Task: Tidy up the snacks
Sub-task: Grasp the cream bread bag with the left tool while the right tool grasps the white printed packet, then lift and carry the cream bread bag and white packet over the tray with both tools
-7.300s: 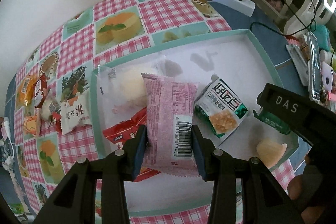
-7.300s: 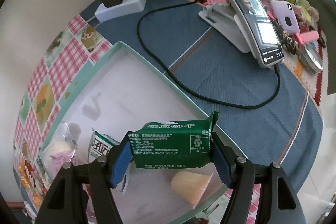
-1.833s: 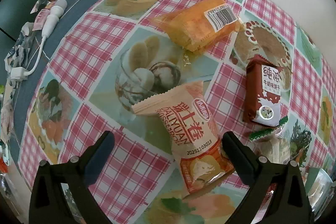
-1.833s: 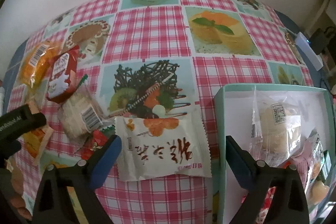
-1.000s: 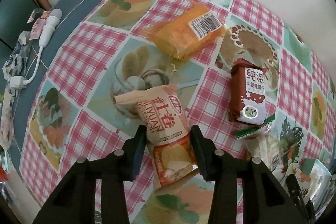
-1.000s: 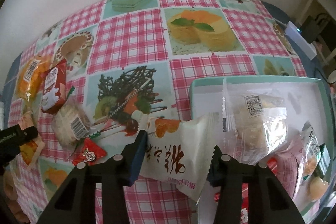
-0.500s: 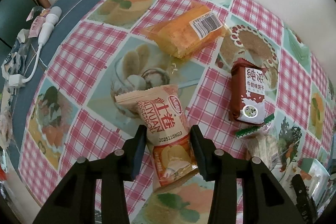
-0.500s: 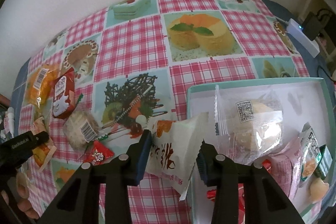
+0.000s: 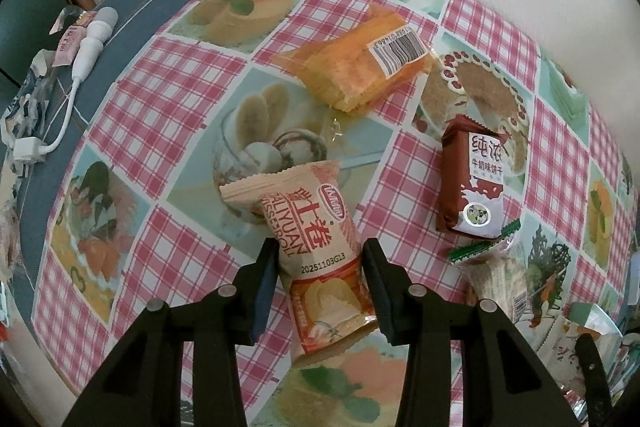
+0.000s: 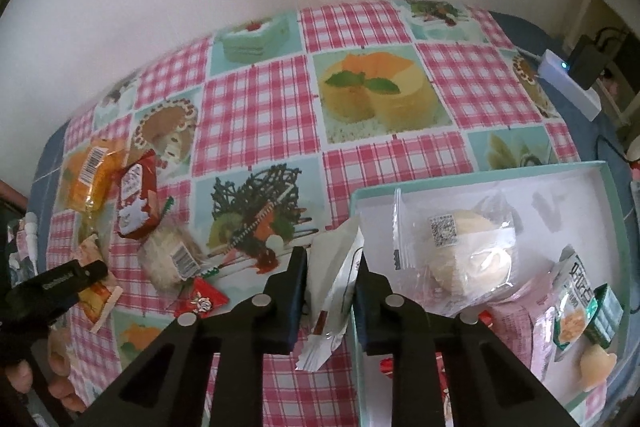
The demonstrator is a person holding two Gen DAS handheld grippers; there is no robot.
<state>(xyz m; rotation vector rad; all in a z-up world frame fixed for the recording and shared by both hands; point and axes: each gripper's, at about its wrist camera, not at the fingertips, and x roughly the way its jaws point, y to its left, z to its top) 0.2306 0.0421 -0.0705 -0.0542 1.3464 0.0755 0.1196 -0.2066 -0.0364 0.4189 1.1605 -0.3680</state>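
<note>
Snacks: right gripper (image 10: 331, 275) fingers just closed, pinching white packet (image 10: 334, 277) beside box (image 10: 480, 179) | left gripper (image 9: 320, 271) fingers grasping roll packet (image 9: 320, 251) | tabletop (image 9: 160, 99)

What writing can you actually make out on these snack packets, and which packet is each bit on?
"DALIYUAN", "SWISSROLL", "2025103G13": beige and orange swiss roll packet.
"纯浓", "牛奶味饼干": brown and white biscuit packet.
Barcode digits on the orange cake packet: too small.
QR label on the clear bun bag: unreadable.
Print on the white packet: folded, unreadable.
</note>
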